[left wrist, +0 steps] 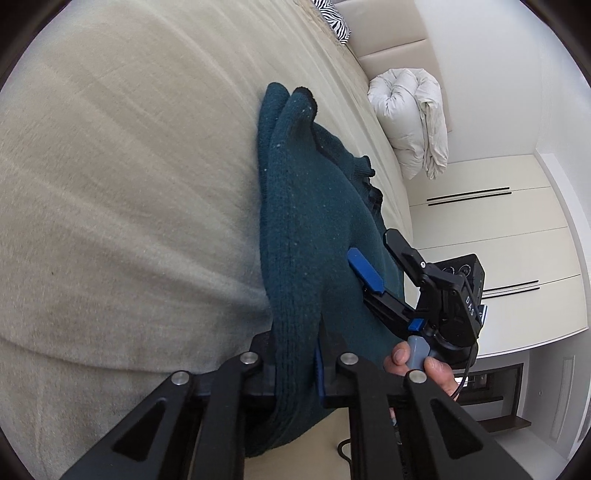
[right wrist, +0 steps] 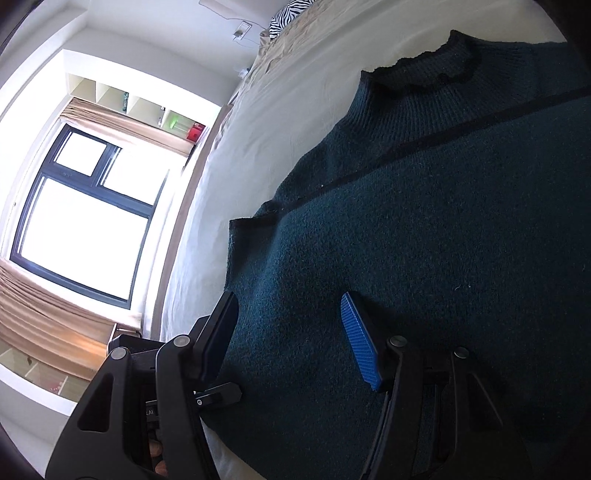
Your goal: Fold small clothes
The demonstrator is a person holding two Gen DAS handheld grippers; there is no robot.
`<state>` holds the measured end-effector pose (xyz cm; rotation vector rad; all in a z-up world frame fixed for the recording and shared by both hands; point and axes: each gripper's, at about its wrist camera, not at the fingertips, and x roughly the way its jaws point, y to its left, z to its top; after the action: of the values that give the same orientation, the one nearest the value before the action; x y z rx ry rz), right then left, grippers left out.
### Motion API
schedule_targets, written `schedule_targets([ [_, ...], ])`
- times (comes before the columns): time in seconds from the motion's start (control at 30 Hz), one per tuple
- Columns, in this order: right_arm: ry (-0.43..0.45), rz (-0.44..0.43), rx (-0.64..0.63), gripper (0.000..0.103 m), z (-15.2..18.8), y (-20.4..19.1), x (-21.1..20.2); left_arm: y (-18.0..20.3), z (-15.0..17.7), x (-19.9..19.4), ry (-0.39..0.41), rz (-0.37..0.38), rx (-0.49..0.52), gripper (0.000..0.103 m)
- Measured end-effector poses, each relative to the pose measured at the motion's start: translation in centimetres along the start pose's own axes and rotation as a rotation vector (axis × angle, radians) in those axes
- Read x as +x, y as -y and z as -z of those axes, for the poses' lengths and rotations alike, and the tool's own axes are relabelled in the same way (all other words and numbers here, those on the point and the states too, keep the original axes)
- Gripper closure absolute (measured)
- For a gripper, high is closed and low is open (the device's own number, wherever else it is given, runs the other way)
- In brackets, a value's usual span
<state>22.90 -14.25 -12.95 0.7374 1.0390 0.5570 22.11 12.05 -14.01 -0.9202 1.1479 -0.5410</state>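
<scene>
- Left gripper (left wrist: 295, 373): closed down tight on a thick bunched fold of the dark teal sweater (left wrist: 306, 229), knit squeezed between the two fingers, blue pad just visible against the cloth.
- Sweater: lying on the bed (left wrist: 122, 177), over a beige cover, one long fold running away from the left gripper toward a rounded sleeve end (dark cuff at the tip).
- Right gripper (right wrist: 291, 339): spread wide, nothing clamped between the fingers; blue ribbed pad (right wrist: 360, 341) over the flat knit, the other finger at the sweater's edge by the white sheet (contact with the cloth not clear).
- From the left wrist view: right gripper (left wrist: 373, 258) just beside the fold, fingers apart, a hand (left wrist: 417, 363) on its handle.
- From the right wrist view: sweater (right wrist: 424, 240) spread flat, ribbed collar (right wrist: 424, 70) at the far end, a dark seam running across the chest.
- Around: rolled white duvet (left wrist: 410, 118) against the headboard, zebra-print pillow (left wrist: 334, 18) at the far end of the bed, window (right wrist: 85, 214) with tan curtains off to one side.
</scene>
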Motion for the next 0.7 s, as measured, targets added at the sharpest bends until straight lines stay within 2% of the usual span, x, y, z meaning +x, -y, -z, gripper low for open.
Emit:
schedule_targets([
  [0.17, -0.010, -0.083, 0.086, 0.046, -0.6, 0.7, -1.9, 2.9, 0.0, -0.6, 0.032, 0.015, 0.043, 0.090],
  [0.27, 0.009, -0.140, 0.118, 0.038, -1.0, 1.7, -4.6, 6.8, -0.1, -0.7, 0.042, 0.016, 0.114, 0.090],
  [0.4, 0.019, -0.260, 0.189, 0.038, -2.0, 4.4, -8.7, 13.5, 0.7, 1.3, 0.032, -0.004, 0.255, 0.090],
  [0.47, 0.056, -0.316, 0.222, 0.037, -2.7, 6.2, -11.2, 16.9, 1.2, 3.7, 0.011, -0.014, 0.328, 0.090],
  [0.57, 0.116, -0.380, 0.290, 0.023, -3.8, 9.5, -14.9, 20.6, 2.6, 8.4, -0.043, -0.019, 0.406, 0.090],
  [0.6, 0.129, -0.389, 0.306, 0.020, -4.2, 10.6, -15.9, 21.4, 3.1, 10.1, -0.064, -0.013, 0.419, 0.090],
  [0.7, 0.142, -0.389, 0.343, 0.019, -4.9, 13.7, -17.9, 23.3, 4.5, 15.7, -0.117, 0.015, 0.464, 0.089],
])
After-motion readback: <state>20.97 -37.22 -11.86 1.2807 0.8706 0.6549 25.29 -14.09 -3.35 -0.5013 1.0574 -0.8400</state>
